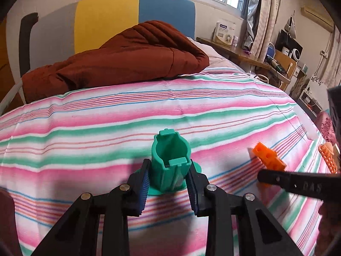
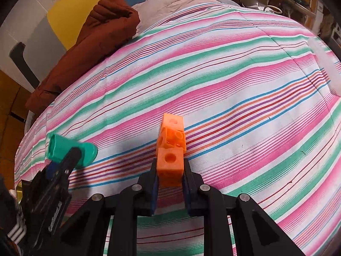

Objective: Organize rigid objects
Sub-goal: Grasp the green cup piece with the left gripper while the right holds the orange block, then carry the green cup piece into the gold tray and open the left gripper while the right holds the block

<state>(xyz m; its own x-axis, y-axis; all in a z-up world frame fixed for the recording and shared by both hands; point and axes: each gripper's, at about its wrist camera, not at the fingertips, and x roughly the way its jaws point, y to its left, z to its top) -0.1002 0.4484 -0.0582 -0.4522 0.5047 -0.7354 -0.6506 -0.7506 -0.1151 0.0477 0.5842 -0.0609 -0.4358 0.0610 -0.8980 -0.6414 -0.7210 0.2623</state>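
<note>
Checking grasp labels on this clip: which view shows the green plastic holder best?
The left wrist view. The green plastic holder sits centred between the left gripper pads, its hollow top, slotted rim and round base all visible. The right wrist view shows it only at the left edge, side-on and partly hidden behind that gripper.

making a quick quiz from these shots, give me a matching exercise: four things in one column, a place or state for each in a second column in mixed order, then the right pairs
Things
1. green plastic holder with a round base
2. orange plastic block bar with round holes
3. rust-brown padded quilt
4. white box with print

Places or states
A. bunched at the far end of the striped bedspread
B. clamped in the left gripper
C. on the wooden shelf under the window
D. clamped in the right gripper

Pairs: 1-B, 2-D, 3-A, 4-C
</note>
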